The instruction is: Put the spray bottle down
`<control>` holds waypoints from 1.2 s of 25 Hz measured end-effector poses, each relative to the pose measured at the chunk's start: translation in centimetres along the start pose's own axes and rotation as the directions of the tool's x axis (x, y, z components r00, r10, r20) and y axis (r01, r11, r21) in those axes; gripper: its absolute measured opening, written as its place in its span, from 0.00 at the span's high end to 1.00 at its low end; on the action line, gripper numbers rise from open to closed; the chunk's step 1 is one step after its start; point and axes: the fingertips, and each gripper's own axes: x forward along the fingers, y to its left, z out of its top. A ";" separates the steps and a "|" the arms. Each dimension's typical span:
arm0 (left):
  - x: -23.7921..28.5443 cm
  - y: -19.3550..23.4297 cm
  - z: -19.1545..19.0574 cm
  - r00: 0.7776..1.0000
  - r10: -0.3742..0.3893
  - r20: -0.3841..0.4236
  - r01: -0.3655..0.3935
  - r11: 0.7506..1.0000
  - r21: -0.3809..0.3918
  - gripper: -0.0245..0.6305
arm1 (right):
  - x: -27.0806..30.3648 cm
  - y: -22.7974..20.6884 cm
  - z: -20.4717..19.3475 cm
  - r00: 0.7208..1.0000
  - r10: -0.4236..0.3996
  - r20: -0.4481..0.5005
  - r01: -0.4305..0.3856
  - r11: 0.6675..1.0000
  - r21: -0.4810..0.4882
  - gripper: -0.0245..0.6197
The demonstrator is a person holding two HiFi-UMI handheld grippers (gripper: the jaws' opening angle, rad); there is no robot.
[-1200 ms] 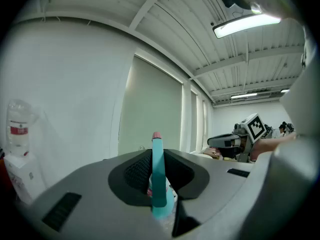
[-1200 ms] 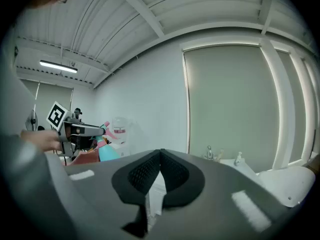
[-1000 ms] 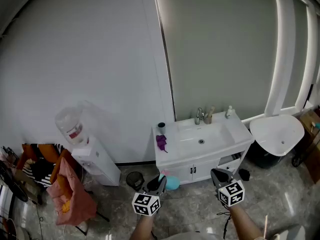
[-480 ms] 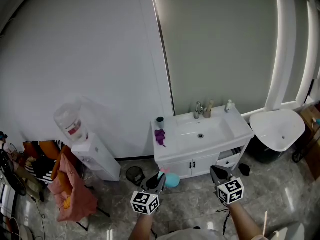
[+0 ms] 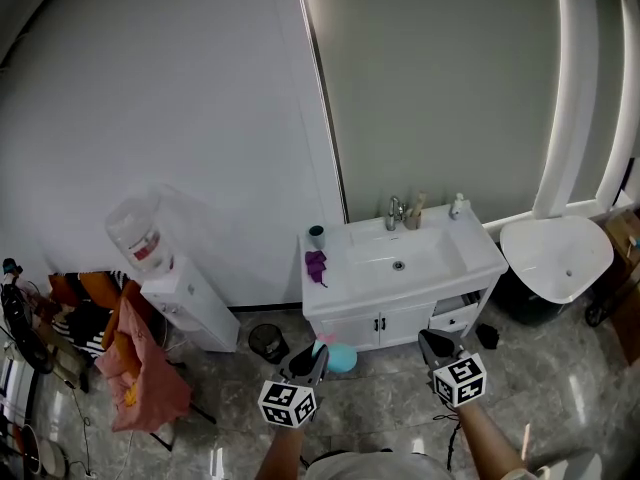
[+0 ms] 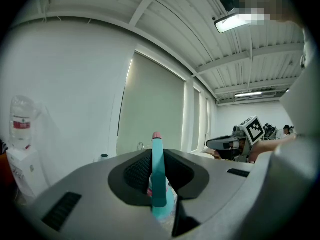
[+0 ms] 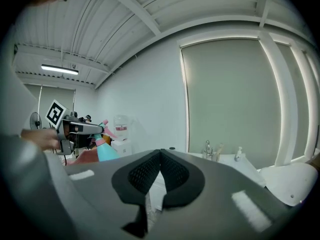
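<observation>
Only a teal sliver of spray bottle between left tongs.

A water dispenser left of the vanity — bin between them; spray bottle before the vanity, in left tongs.

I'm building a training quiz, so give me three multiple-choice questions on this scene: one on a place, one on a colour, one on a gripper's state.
1. Where does the purple cloth lie? A on the floor; B on the vanity top, left of the basin; C in a bin.
2. The spray bottle is mostly: A teal; B yellow; C black.
3. The right gripper is: A open wide; B shut on the bottle; C shut, empty.
Key: B, it lies at the top's left end; A, teal shows in the left gripper; C, its pads meet on nothing.
</observation>
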 end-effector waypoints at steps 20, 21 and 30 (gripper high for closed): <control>7.0 5.5 0.4 1.000 -0.029 -0.009 0.029 1.000 0.008 0.86 | 8.1 -3.6 -0.4 0.999 -0.011 -0.049 0.011 1.000 -0.010 0.95; 7.7 6.4 0.6 0.999 -0.035 -0.009 0.035 0.999 0.008 0.86 | 9.1 -3.8 -0.1 0.999 -0.016 -0.051 0.016 1.000 -0.011 0.95; 13.8 13.6 2.0 0.996 -0.089 -0.023 0.089 0.996 -0.002 0.86 | 18.0 -5.2 1.2 0.996 -0.050 -0.072 0.050 0.999 -0.004 0.95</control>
